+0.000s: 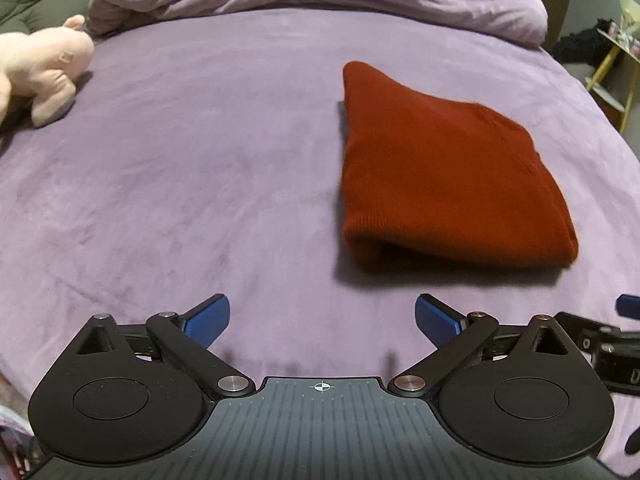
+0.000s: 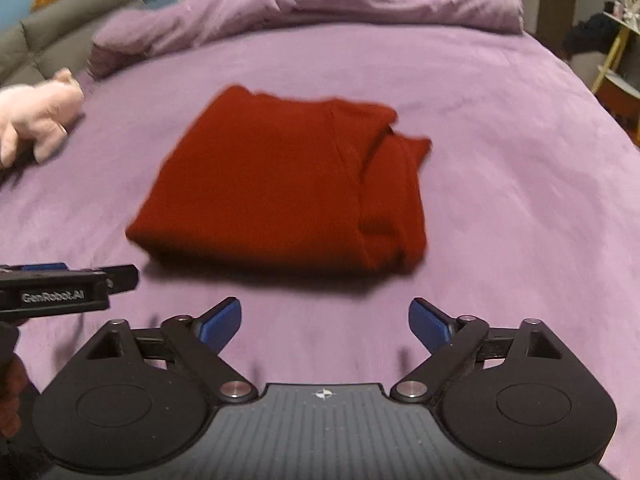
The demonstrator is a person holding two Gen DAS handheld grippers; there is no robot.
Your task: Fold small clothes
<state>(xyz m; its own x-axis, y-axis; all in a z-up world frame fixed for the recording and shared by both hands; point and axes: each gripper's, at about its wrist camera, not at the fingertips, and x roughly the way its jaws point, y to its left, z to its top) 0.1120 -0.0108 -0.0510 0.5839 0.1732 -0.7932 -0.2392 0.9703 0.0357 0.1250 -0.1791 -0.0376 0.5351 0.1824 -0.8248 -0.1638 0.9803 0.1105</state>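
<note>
the purple bed (image 2: pixel 500 128) holds the red garment (image 2: pixel 280 184) folded in the middle, a pink soft toy (image 2: pixel 36 120) far left. left gripper (image 1: pixel 322 322) and right gripper (image 2: pixel 324 324) hover near it, jaws wide, empty. looks nearly done; best to square the loose right-hand layers gently.

A rust-red knit garment (image 1: pixel 440 168) lies folded into a compact, roughly rectangular bundle, flat on the purple bed (image 1: pixel 200 160). Its top face is smooth. From the right wrist view the layers show stacked along its right edge, one corner poking out at the far right; that picture is blurred, so it might be a sleeve.
</note>
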